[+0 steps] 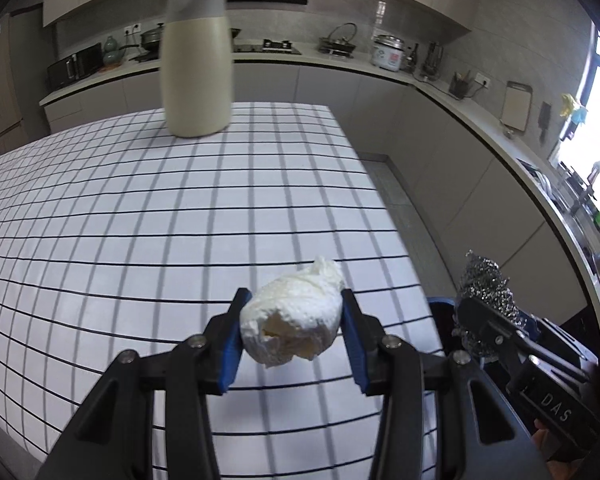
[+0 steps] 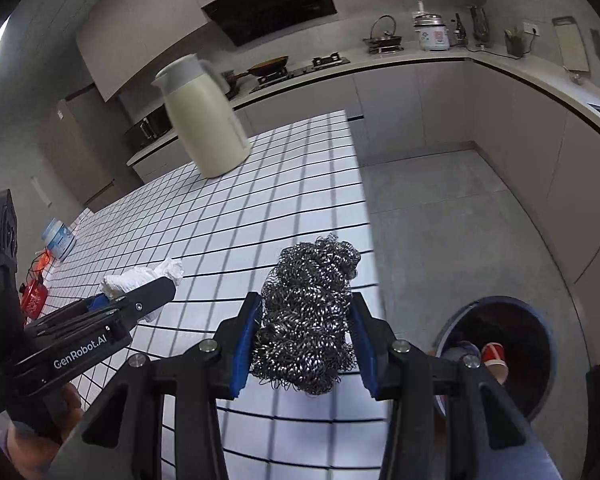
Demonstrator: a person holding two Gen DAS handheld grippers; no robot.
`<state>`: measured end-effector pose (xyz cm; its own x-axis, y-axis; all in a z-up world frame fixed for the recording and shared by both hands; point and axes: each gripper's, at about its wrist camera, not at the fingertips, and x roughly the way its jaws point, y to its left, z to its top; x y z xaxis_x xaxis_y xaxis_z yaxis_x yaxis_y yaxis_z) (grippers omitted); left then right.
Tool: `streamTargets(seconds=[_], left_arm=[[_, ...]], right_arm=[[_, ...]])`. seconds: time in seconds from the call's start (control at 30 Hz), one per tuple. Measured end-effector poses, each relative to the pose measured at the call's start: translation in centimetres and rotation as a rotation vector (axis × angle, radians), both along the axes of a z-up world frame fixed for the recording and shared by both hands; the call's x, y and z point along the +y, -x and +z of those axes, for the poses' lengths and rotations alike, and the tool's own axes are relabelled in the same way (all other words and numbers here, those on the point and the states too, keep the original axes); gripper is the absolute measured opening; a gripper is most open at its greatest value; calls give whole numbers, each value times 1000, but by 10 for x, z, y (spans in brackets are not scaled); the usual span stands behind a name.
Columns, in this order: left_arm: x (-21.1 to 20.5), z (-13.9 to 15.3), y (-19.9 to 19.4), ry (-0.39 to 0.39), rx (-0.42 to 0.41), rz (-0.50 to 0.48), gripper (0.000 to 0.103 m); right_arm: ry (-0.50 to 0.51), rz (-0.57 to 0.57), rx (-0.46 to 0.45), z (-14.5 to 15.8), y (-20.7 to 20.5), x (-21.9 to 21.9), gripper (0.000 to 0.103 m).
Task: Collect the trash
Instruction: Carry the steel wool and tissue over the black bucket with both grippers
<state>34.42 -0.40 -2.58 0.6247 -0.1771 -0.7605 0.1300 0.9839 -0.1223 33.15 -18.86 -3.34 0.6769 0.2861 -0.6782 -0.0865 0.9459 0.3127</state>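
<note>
My left gripper (image 1: 292,320) is shut on a crumpled white paper wad (image 1: 290,322) with a yellowish stain, held above the checked tablecloth (image 1: 140,220) near its right edge. The same wad (image 2: 140,276) and left gripper (image 2: 156,288) show at the left of the right wrist view. My right gripper (image 2: 306,322) is shut on a steel wool scrubber (image 2: 308,316), held over the table's right edge. The scrubber (image 1: 484,280) and right gripper (image 1: 480,316) appear low on the right in the left wrist view. A round trash bin (image 2: 512,352) stands on the floor at lower right, with a red cup inside.
A cream thermos jug (image 1: 198,64) stands at the table's far end. A blue-lidded jar (image 2: 58,238) and a small red item (image 2: 34,296) sit at the table's left side. Kitchen counters (image 2: 420,60) with a stove and rice cooker run behind and along the right; grey floor (image 2: 460,220) lies between.
</note>
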Motion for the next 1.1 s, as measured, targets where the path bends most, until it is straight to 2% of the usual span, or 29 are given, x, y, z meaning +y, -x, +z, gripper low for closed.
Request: streamTargets(seconds=[0.57, 0.8, 1.1], left_arm=[[-143, -7, 25, 23, 23, -227, 45], [-189, -27, 34, 9, 62, -288, 45], [-224, -64, 37, -20, 129, -297, 45]], right_arm=[[-1, -203, 22, -9, 61, -148, 46], [-4, -263, 56, -24, 79, -193, 46], [-10, -308, 115, -51, 85, -231, 46]])
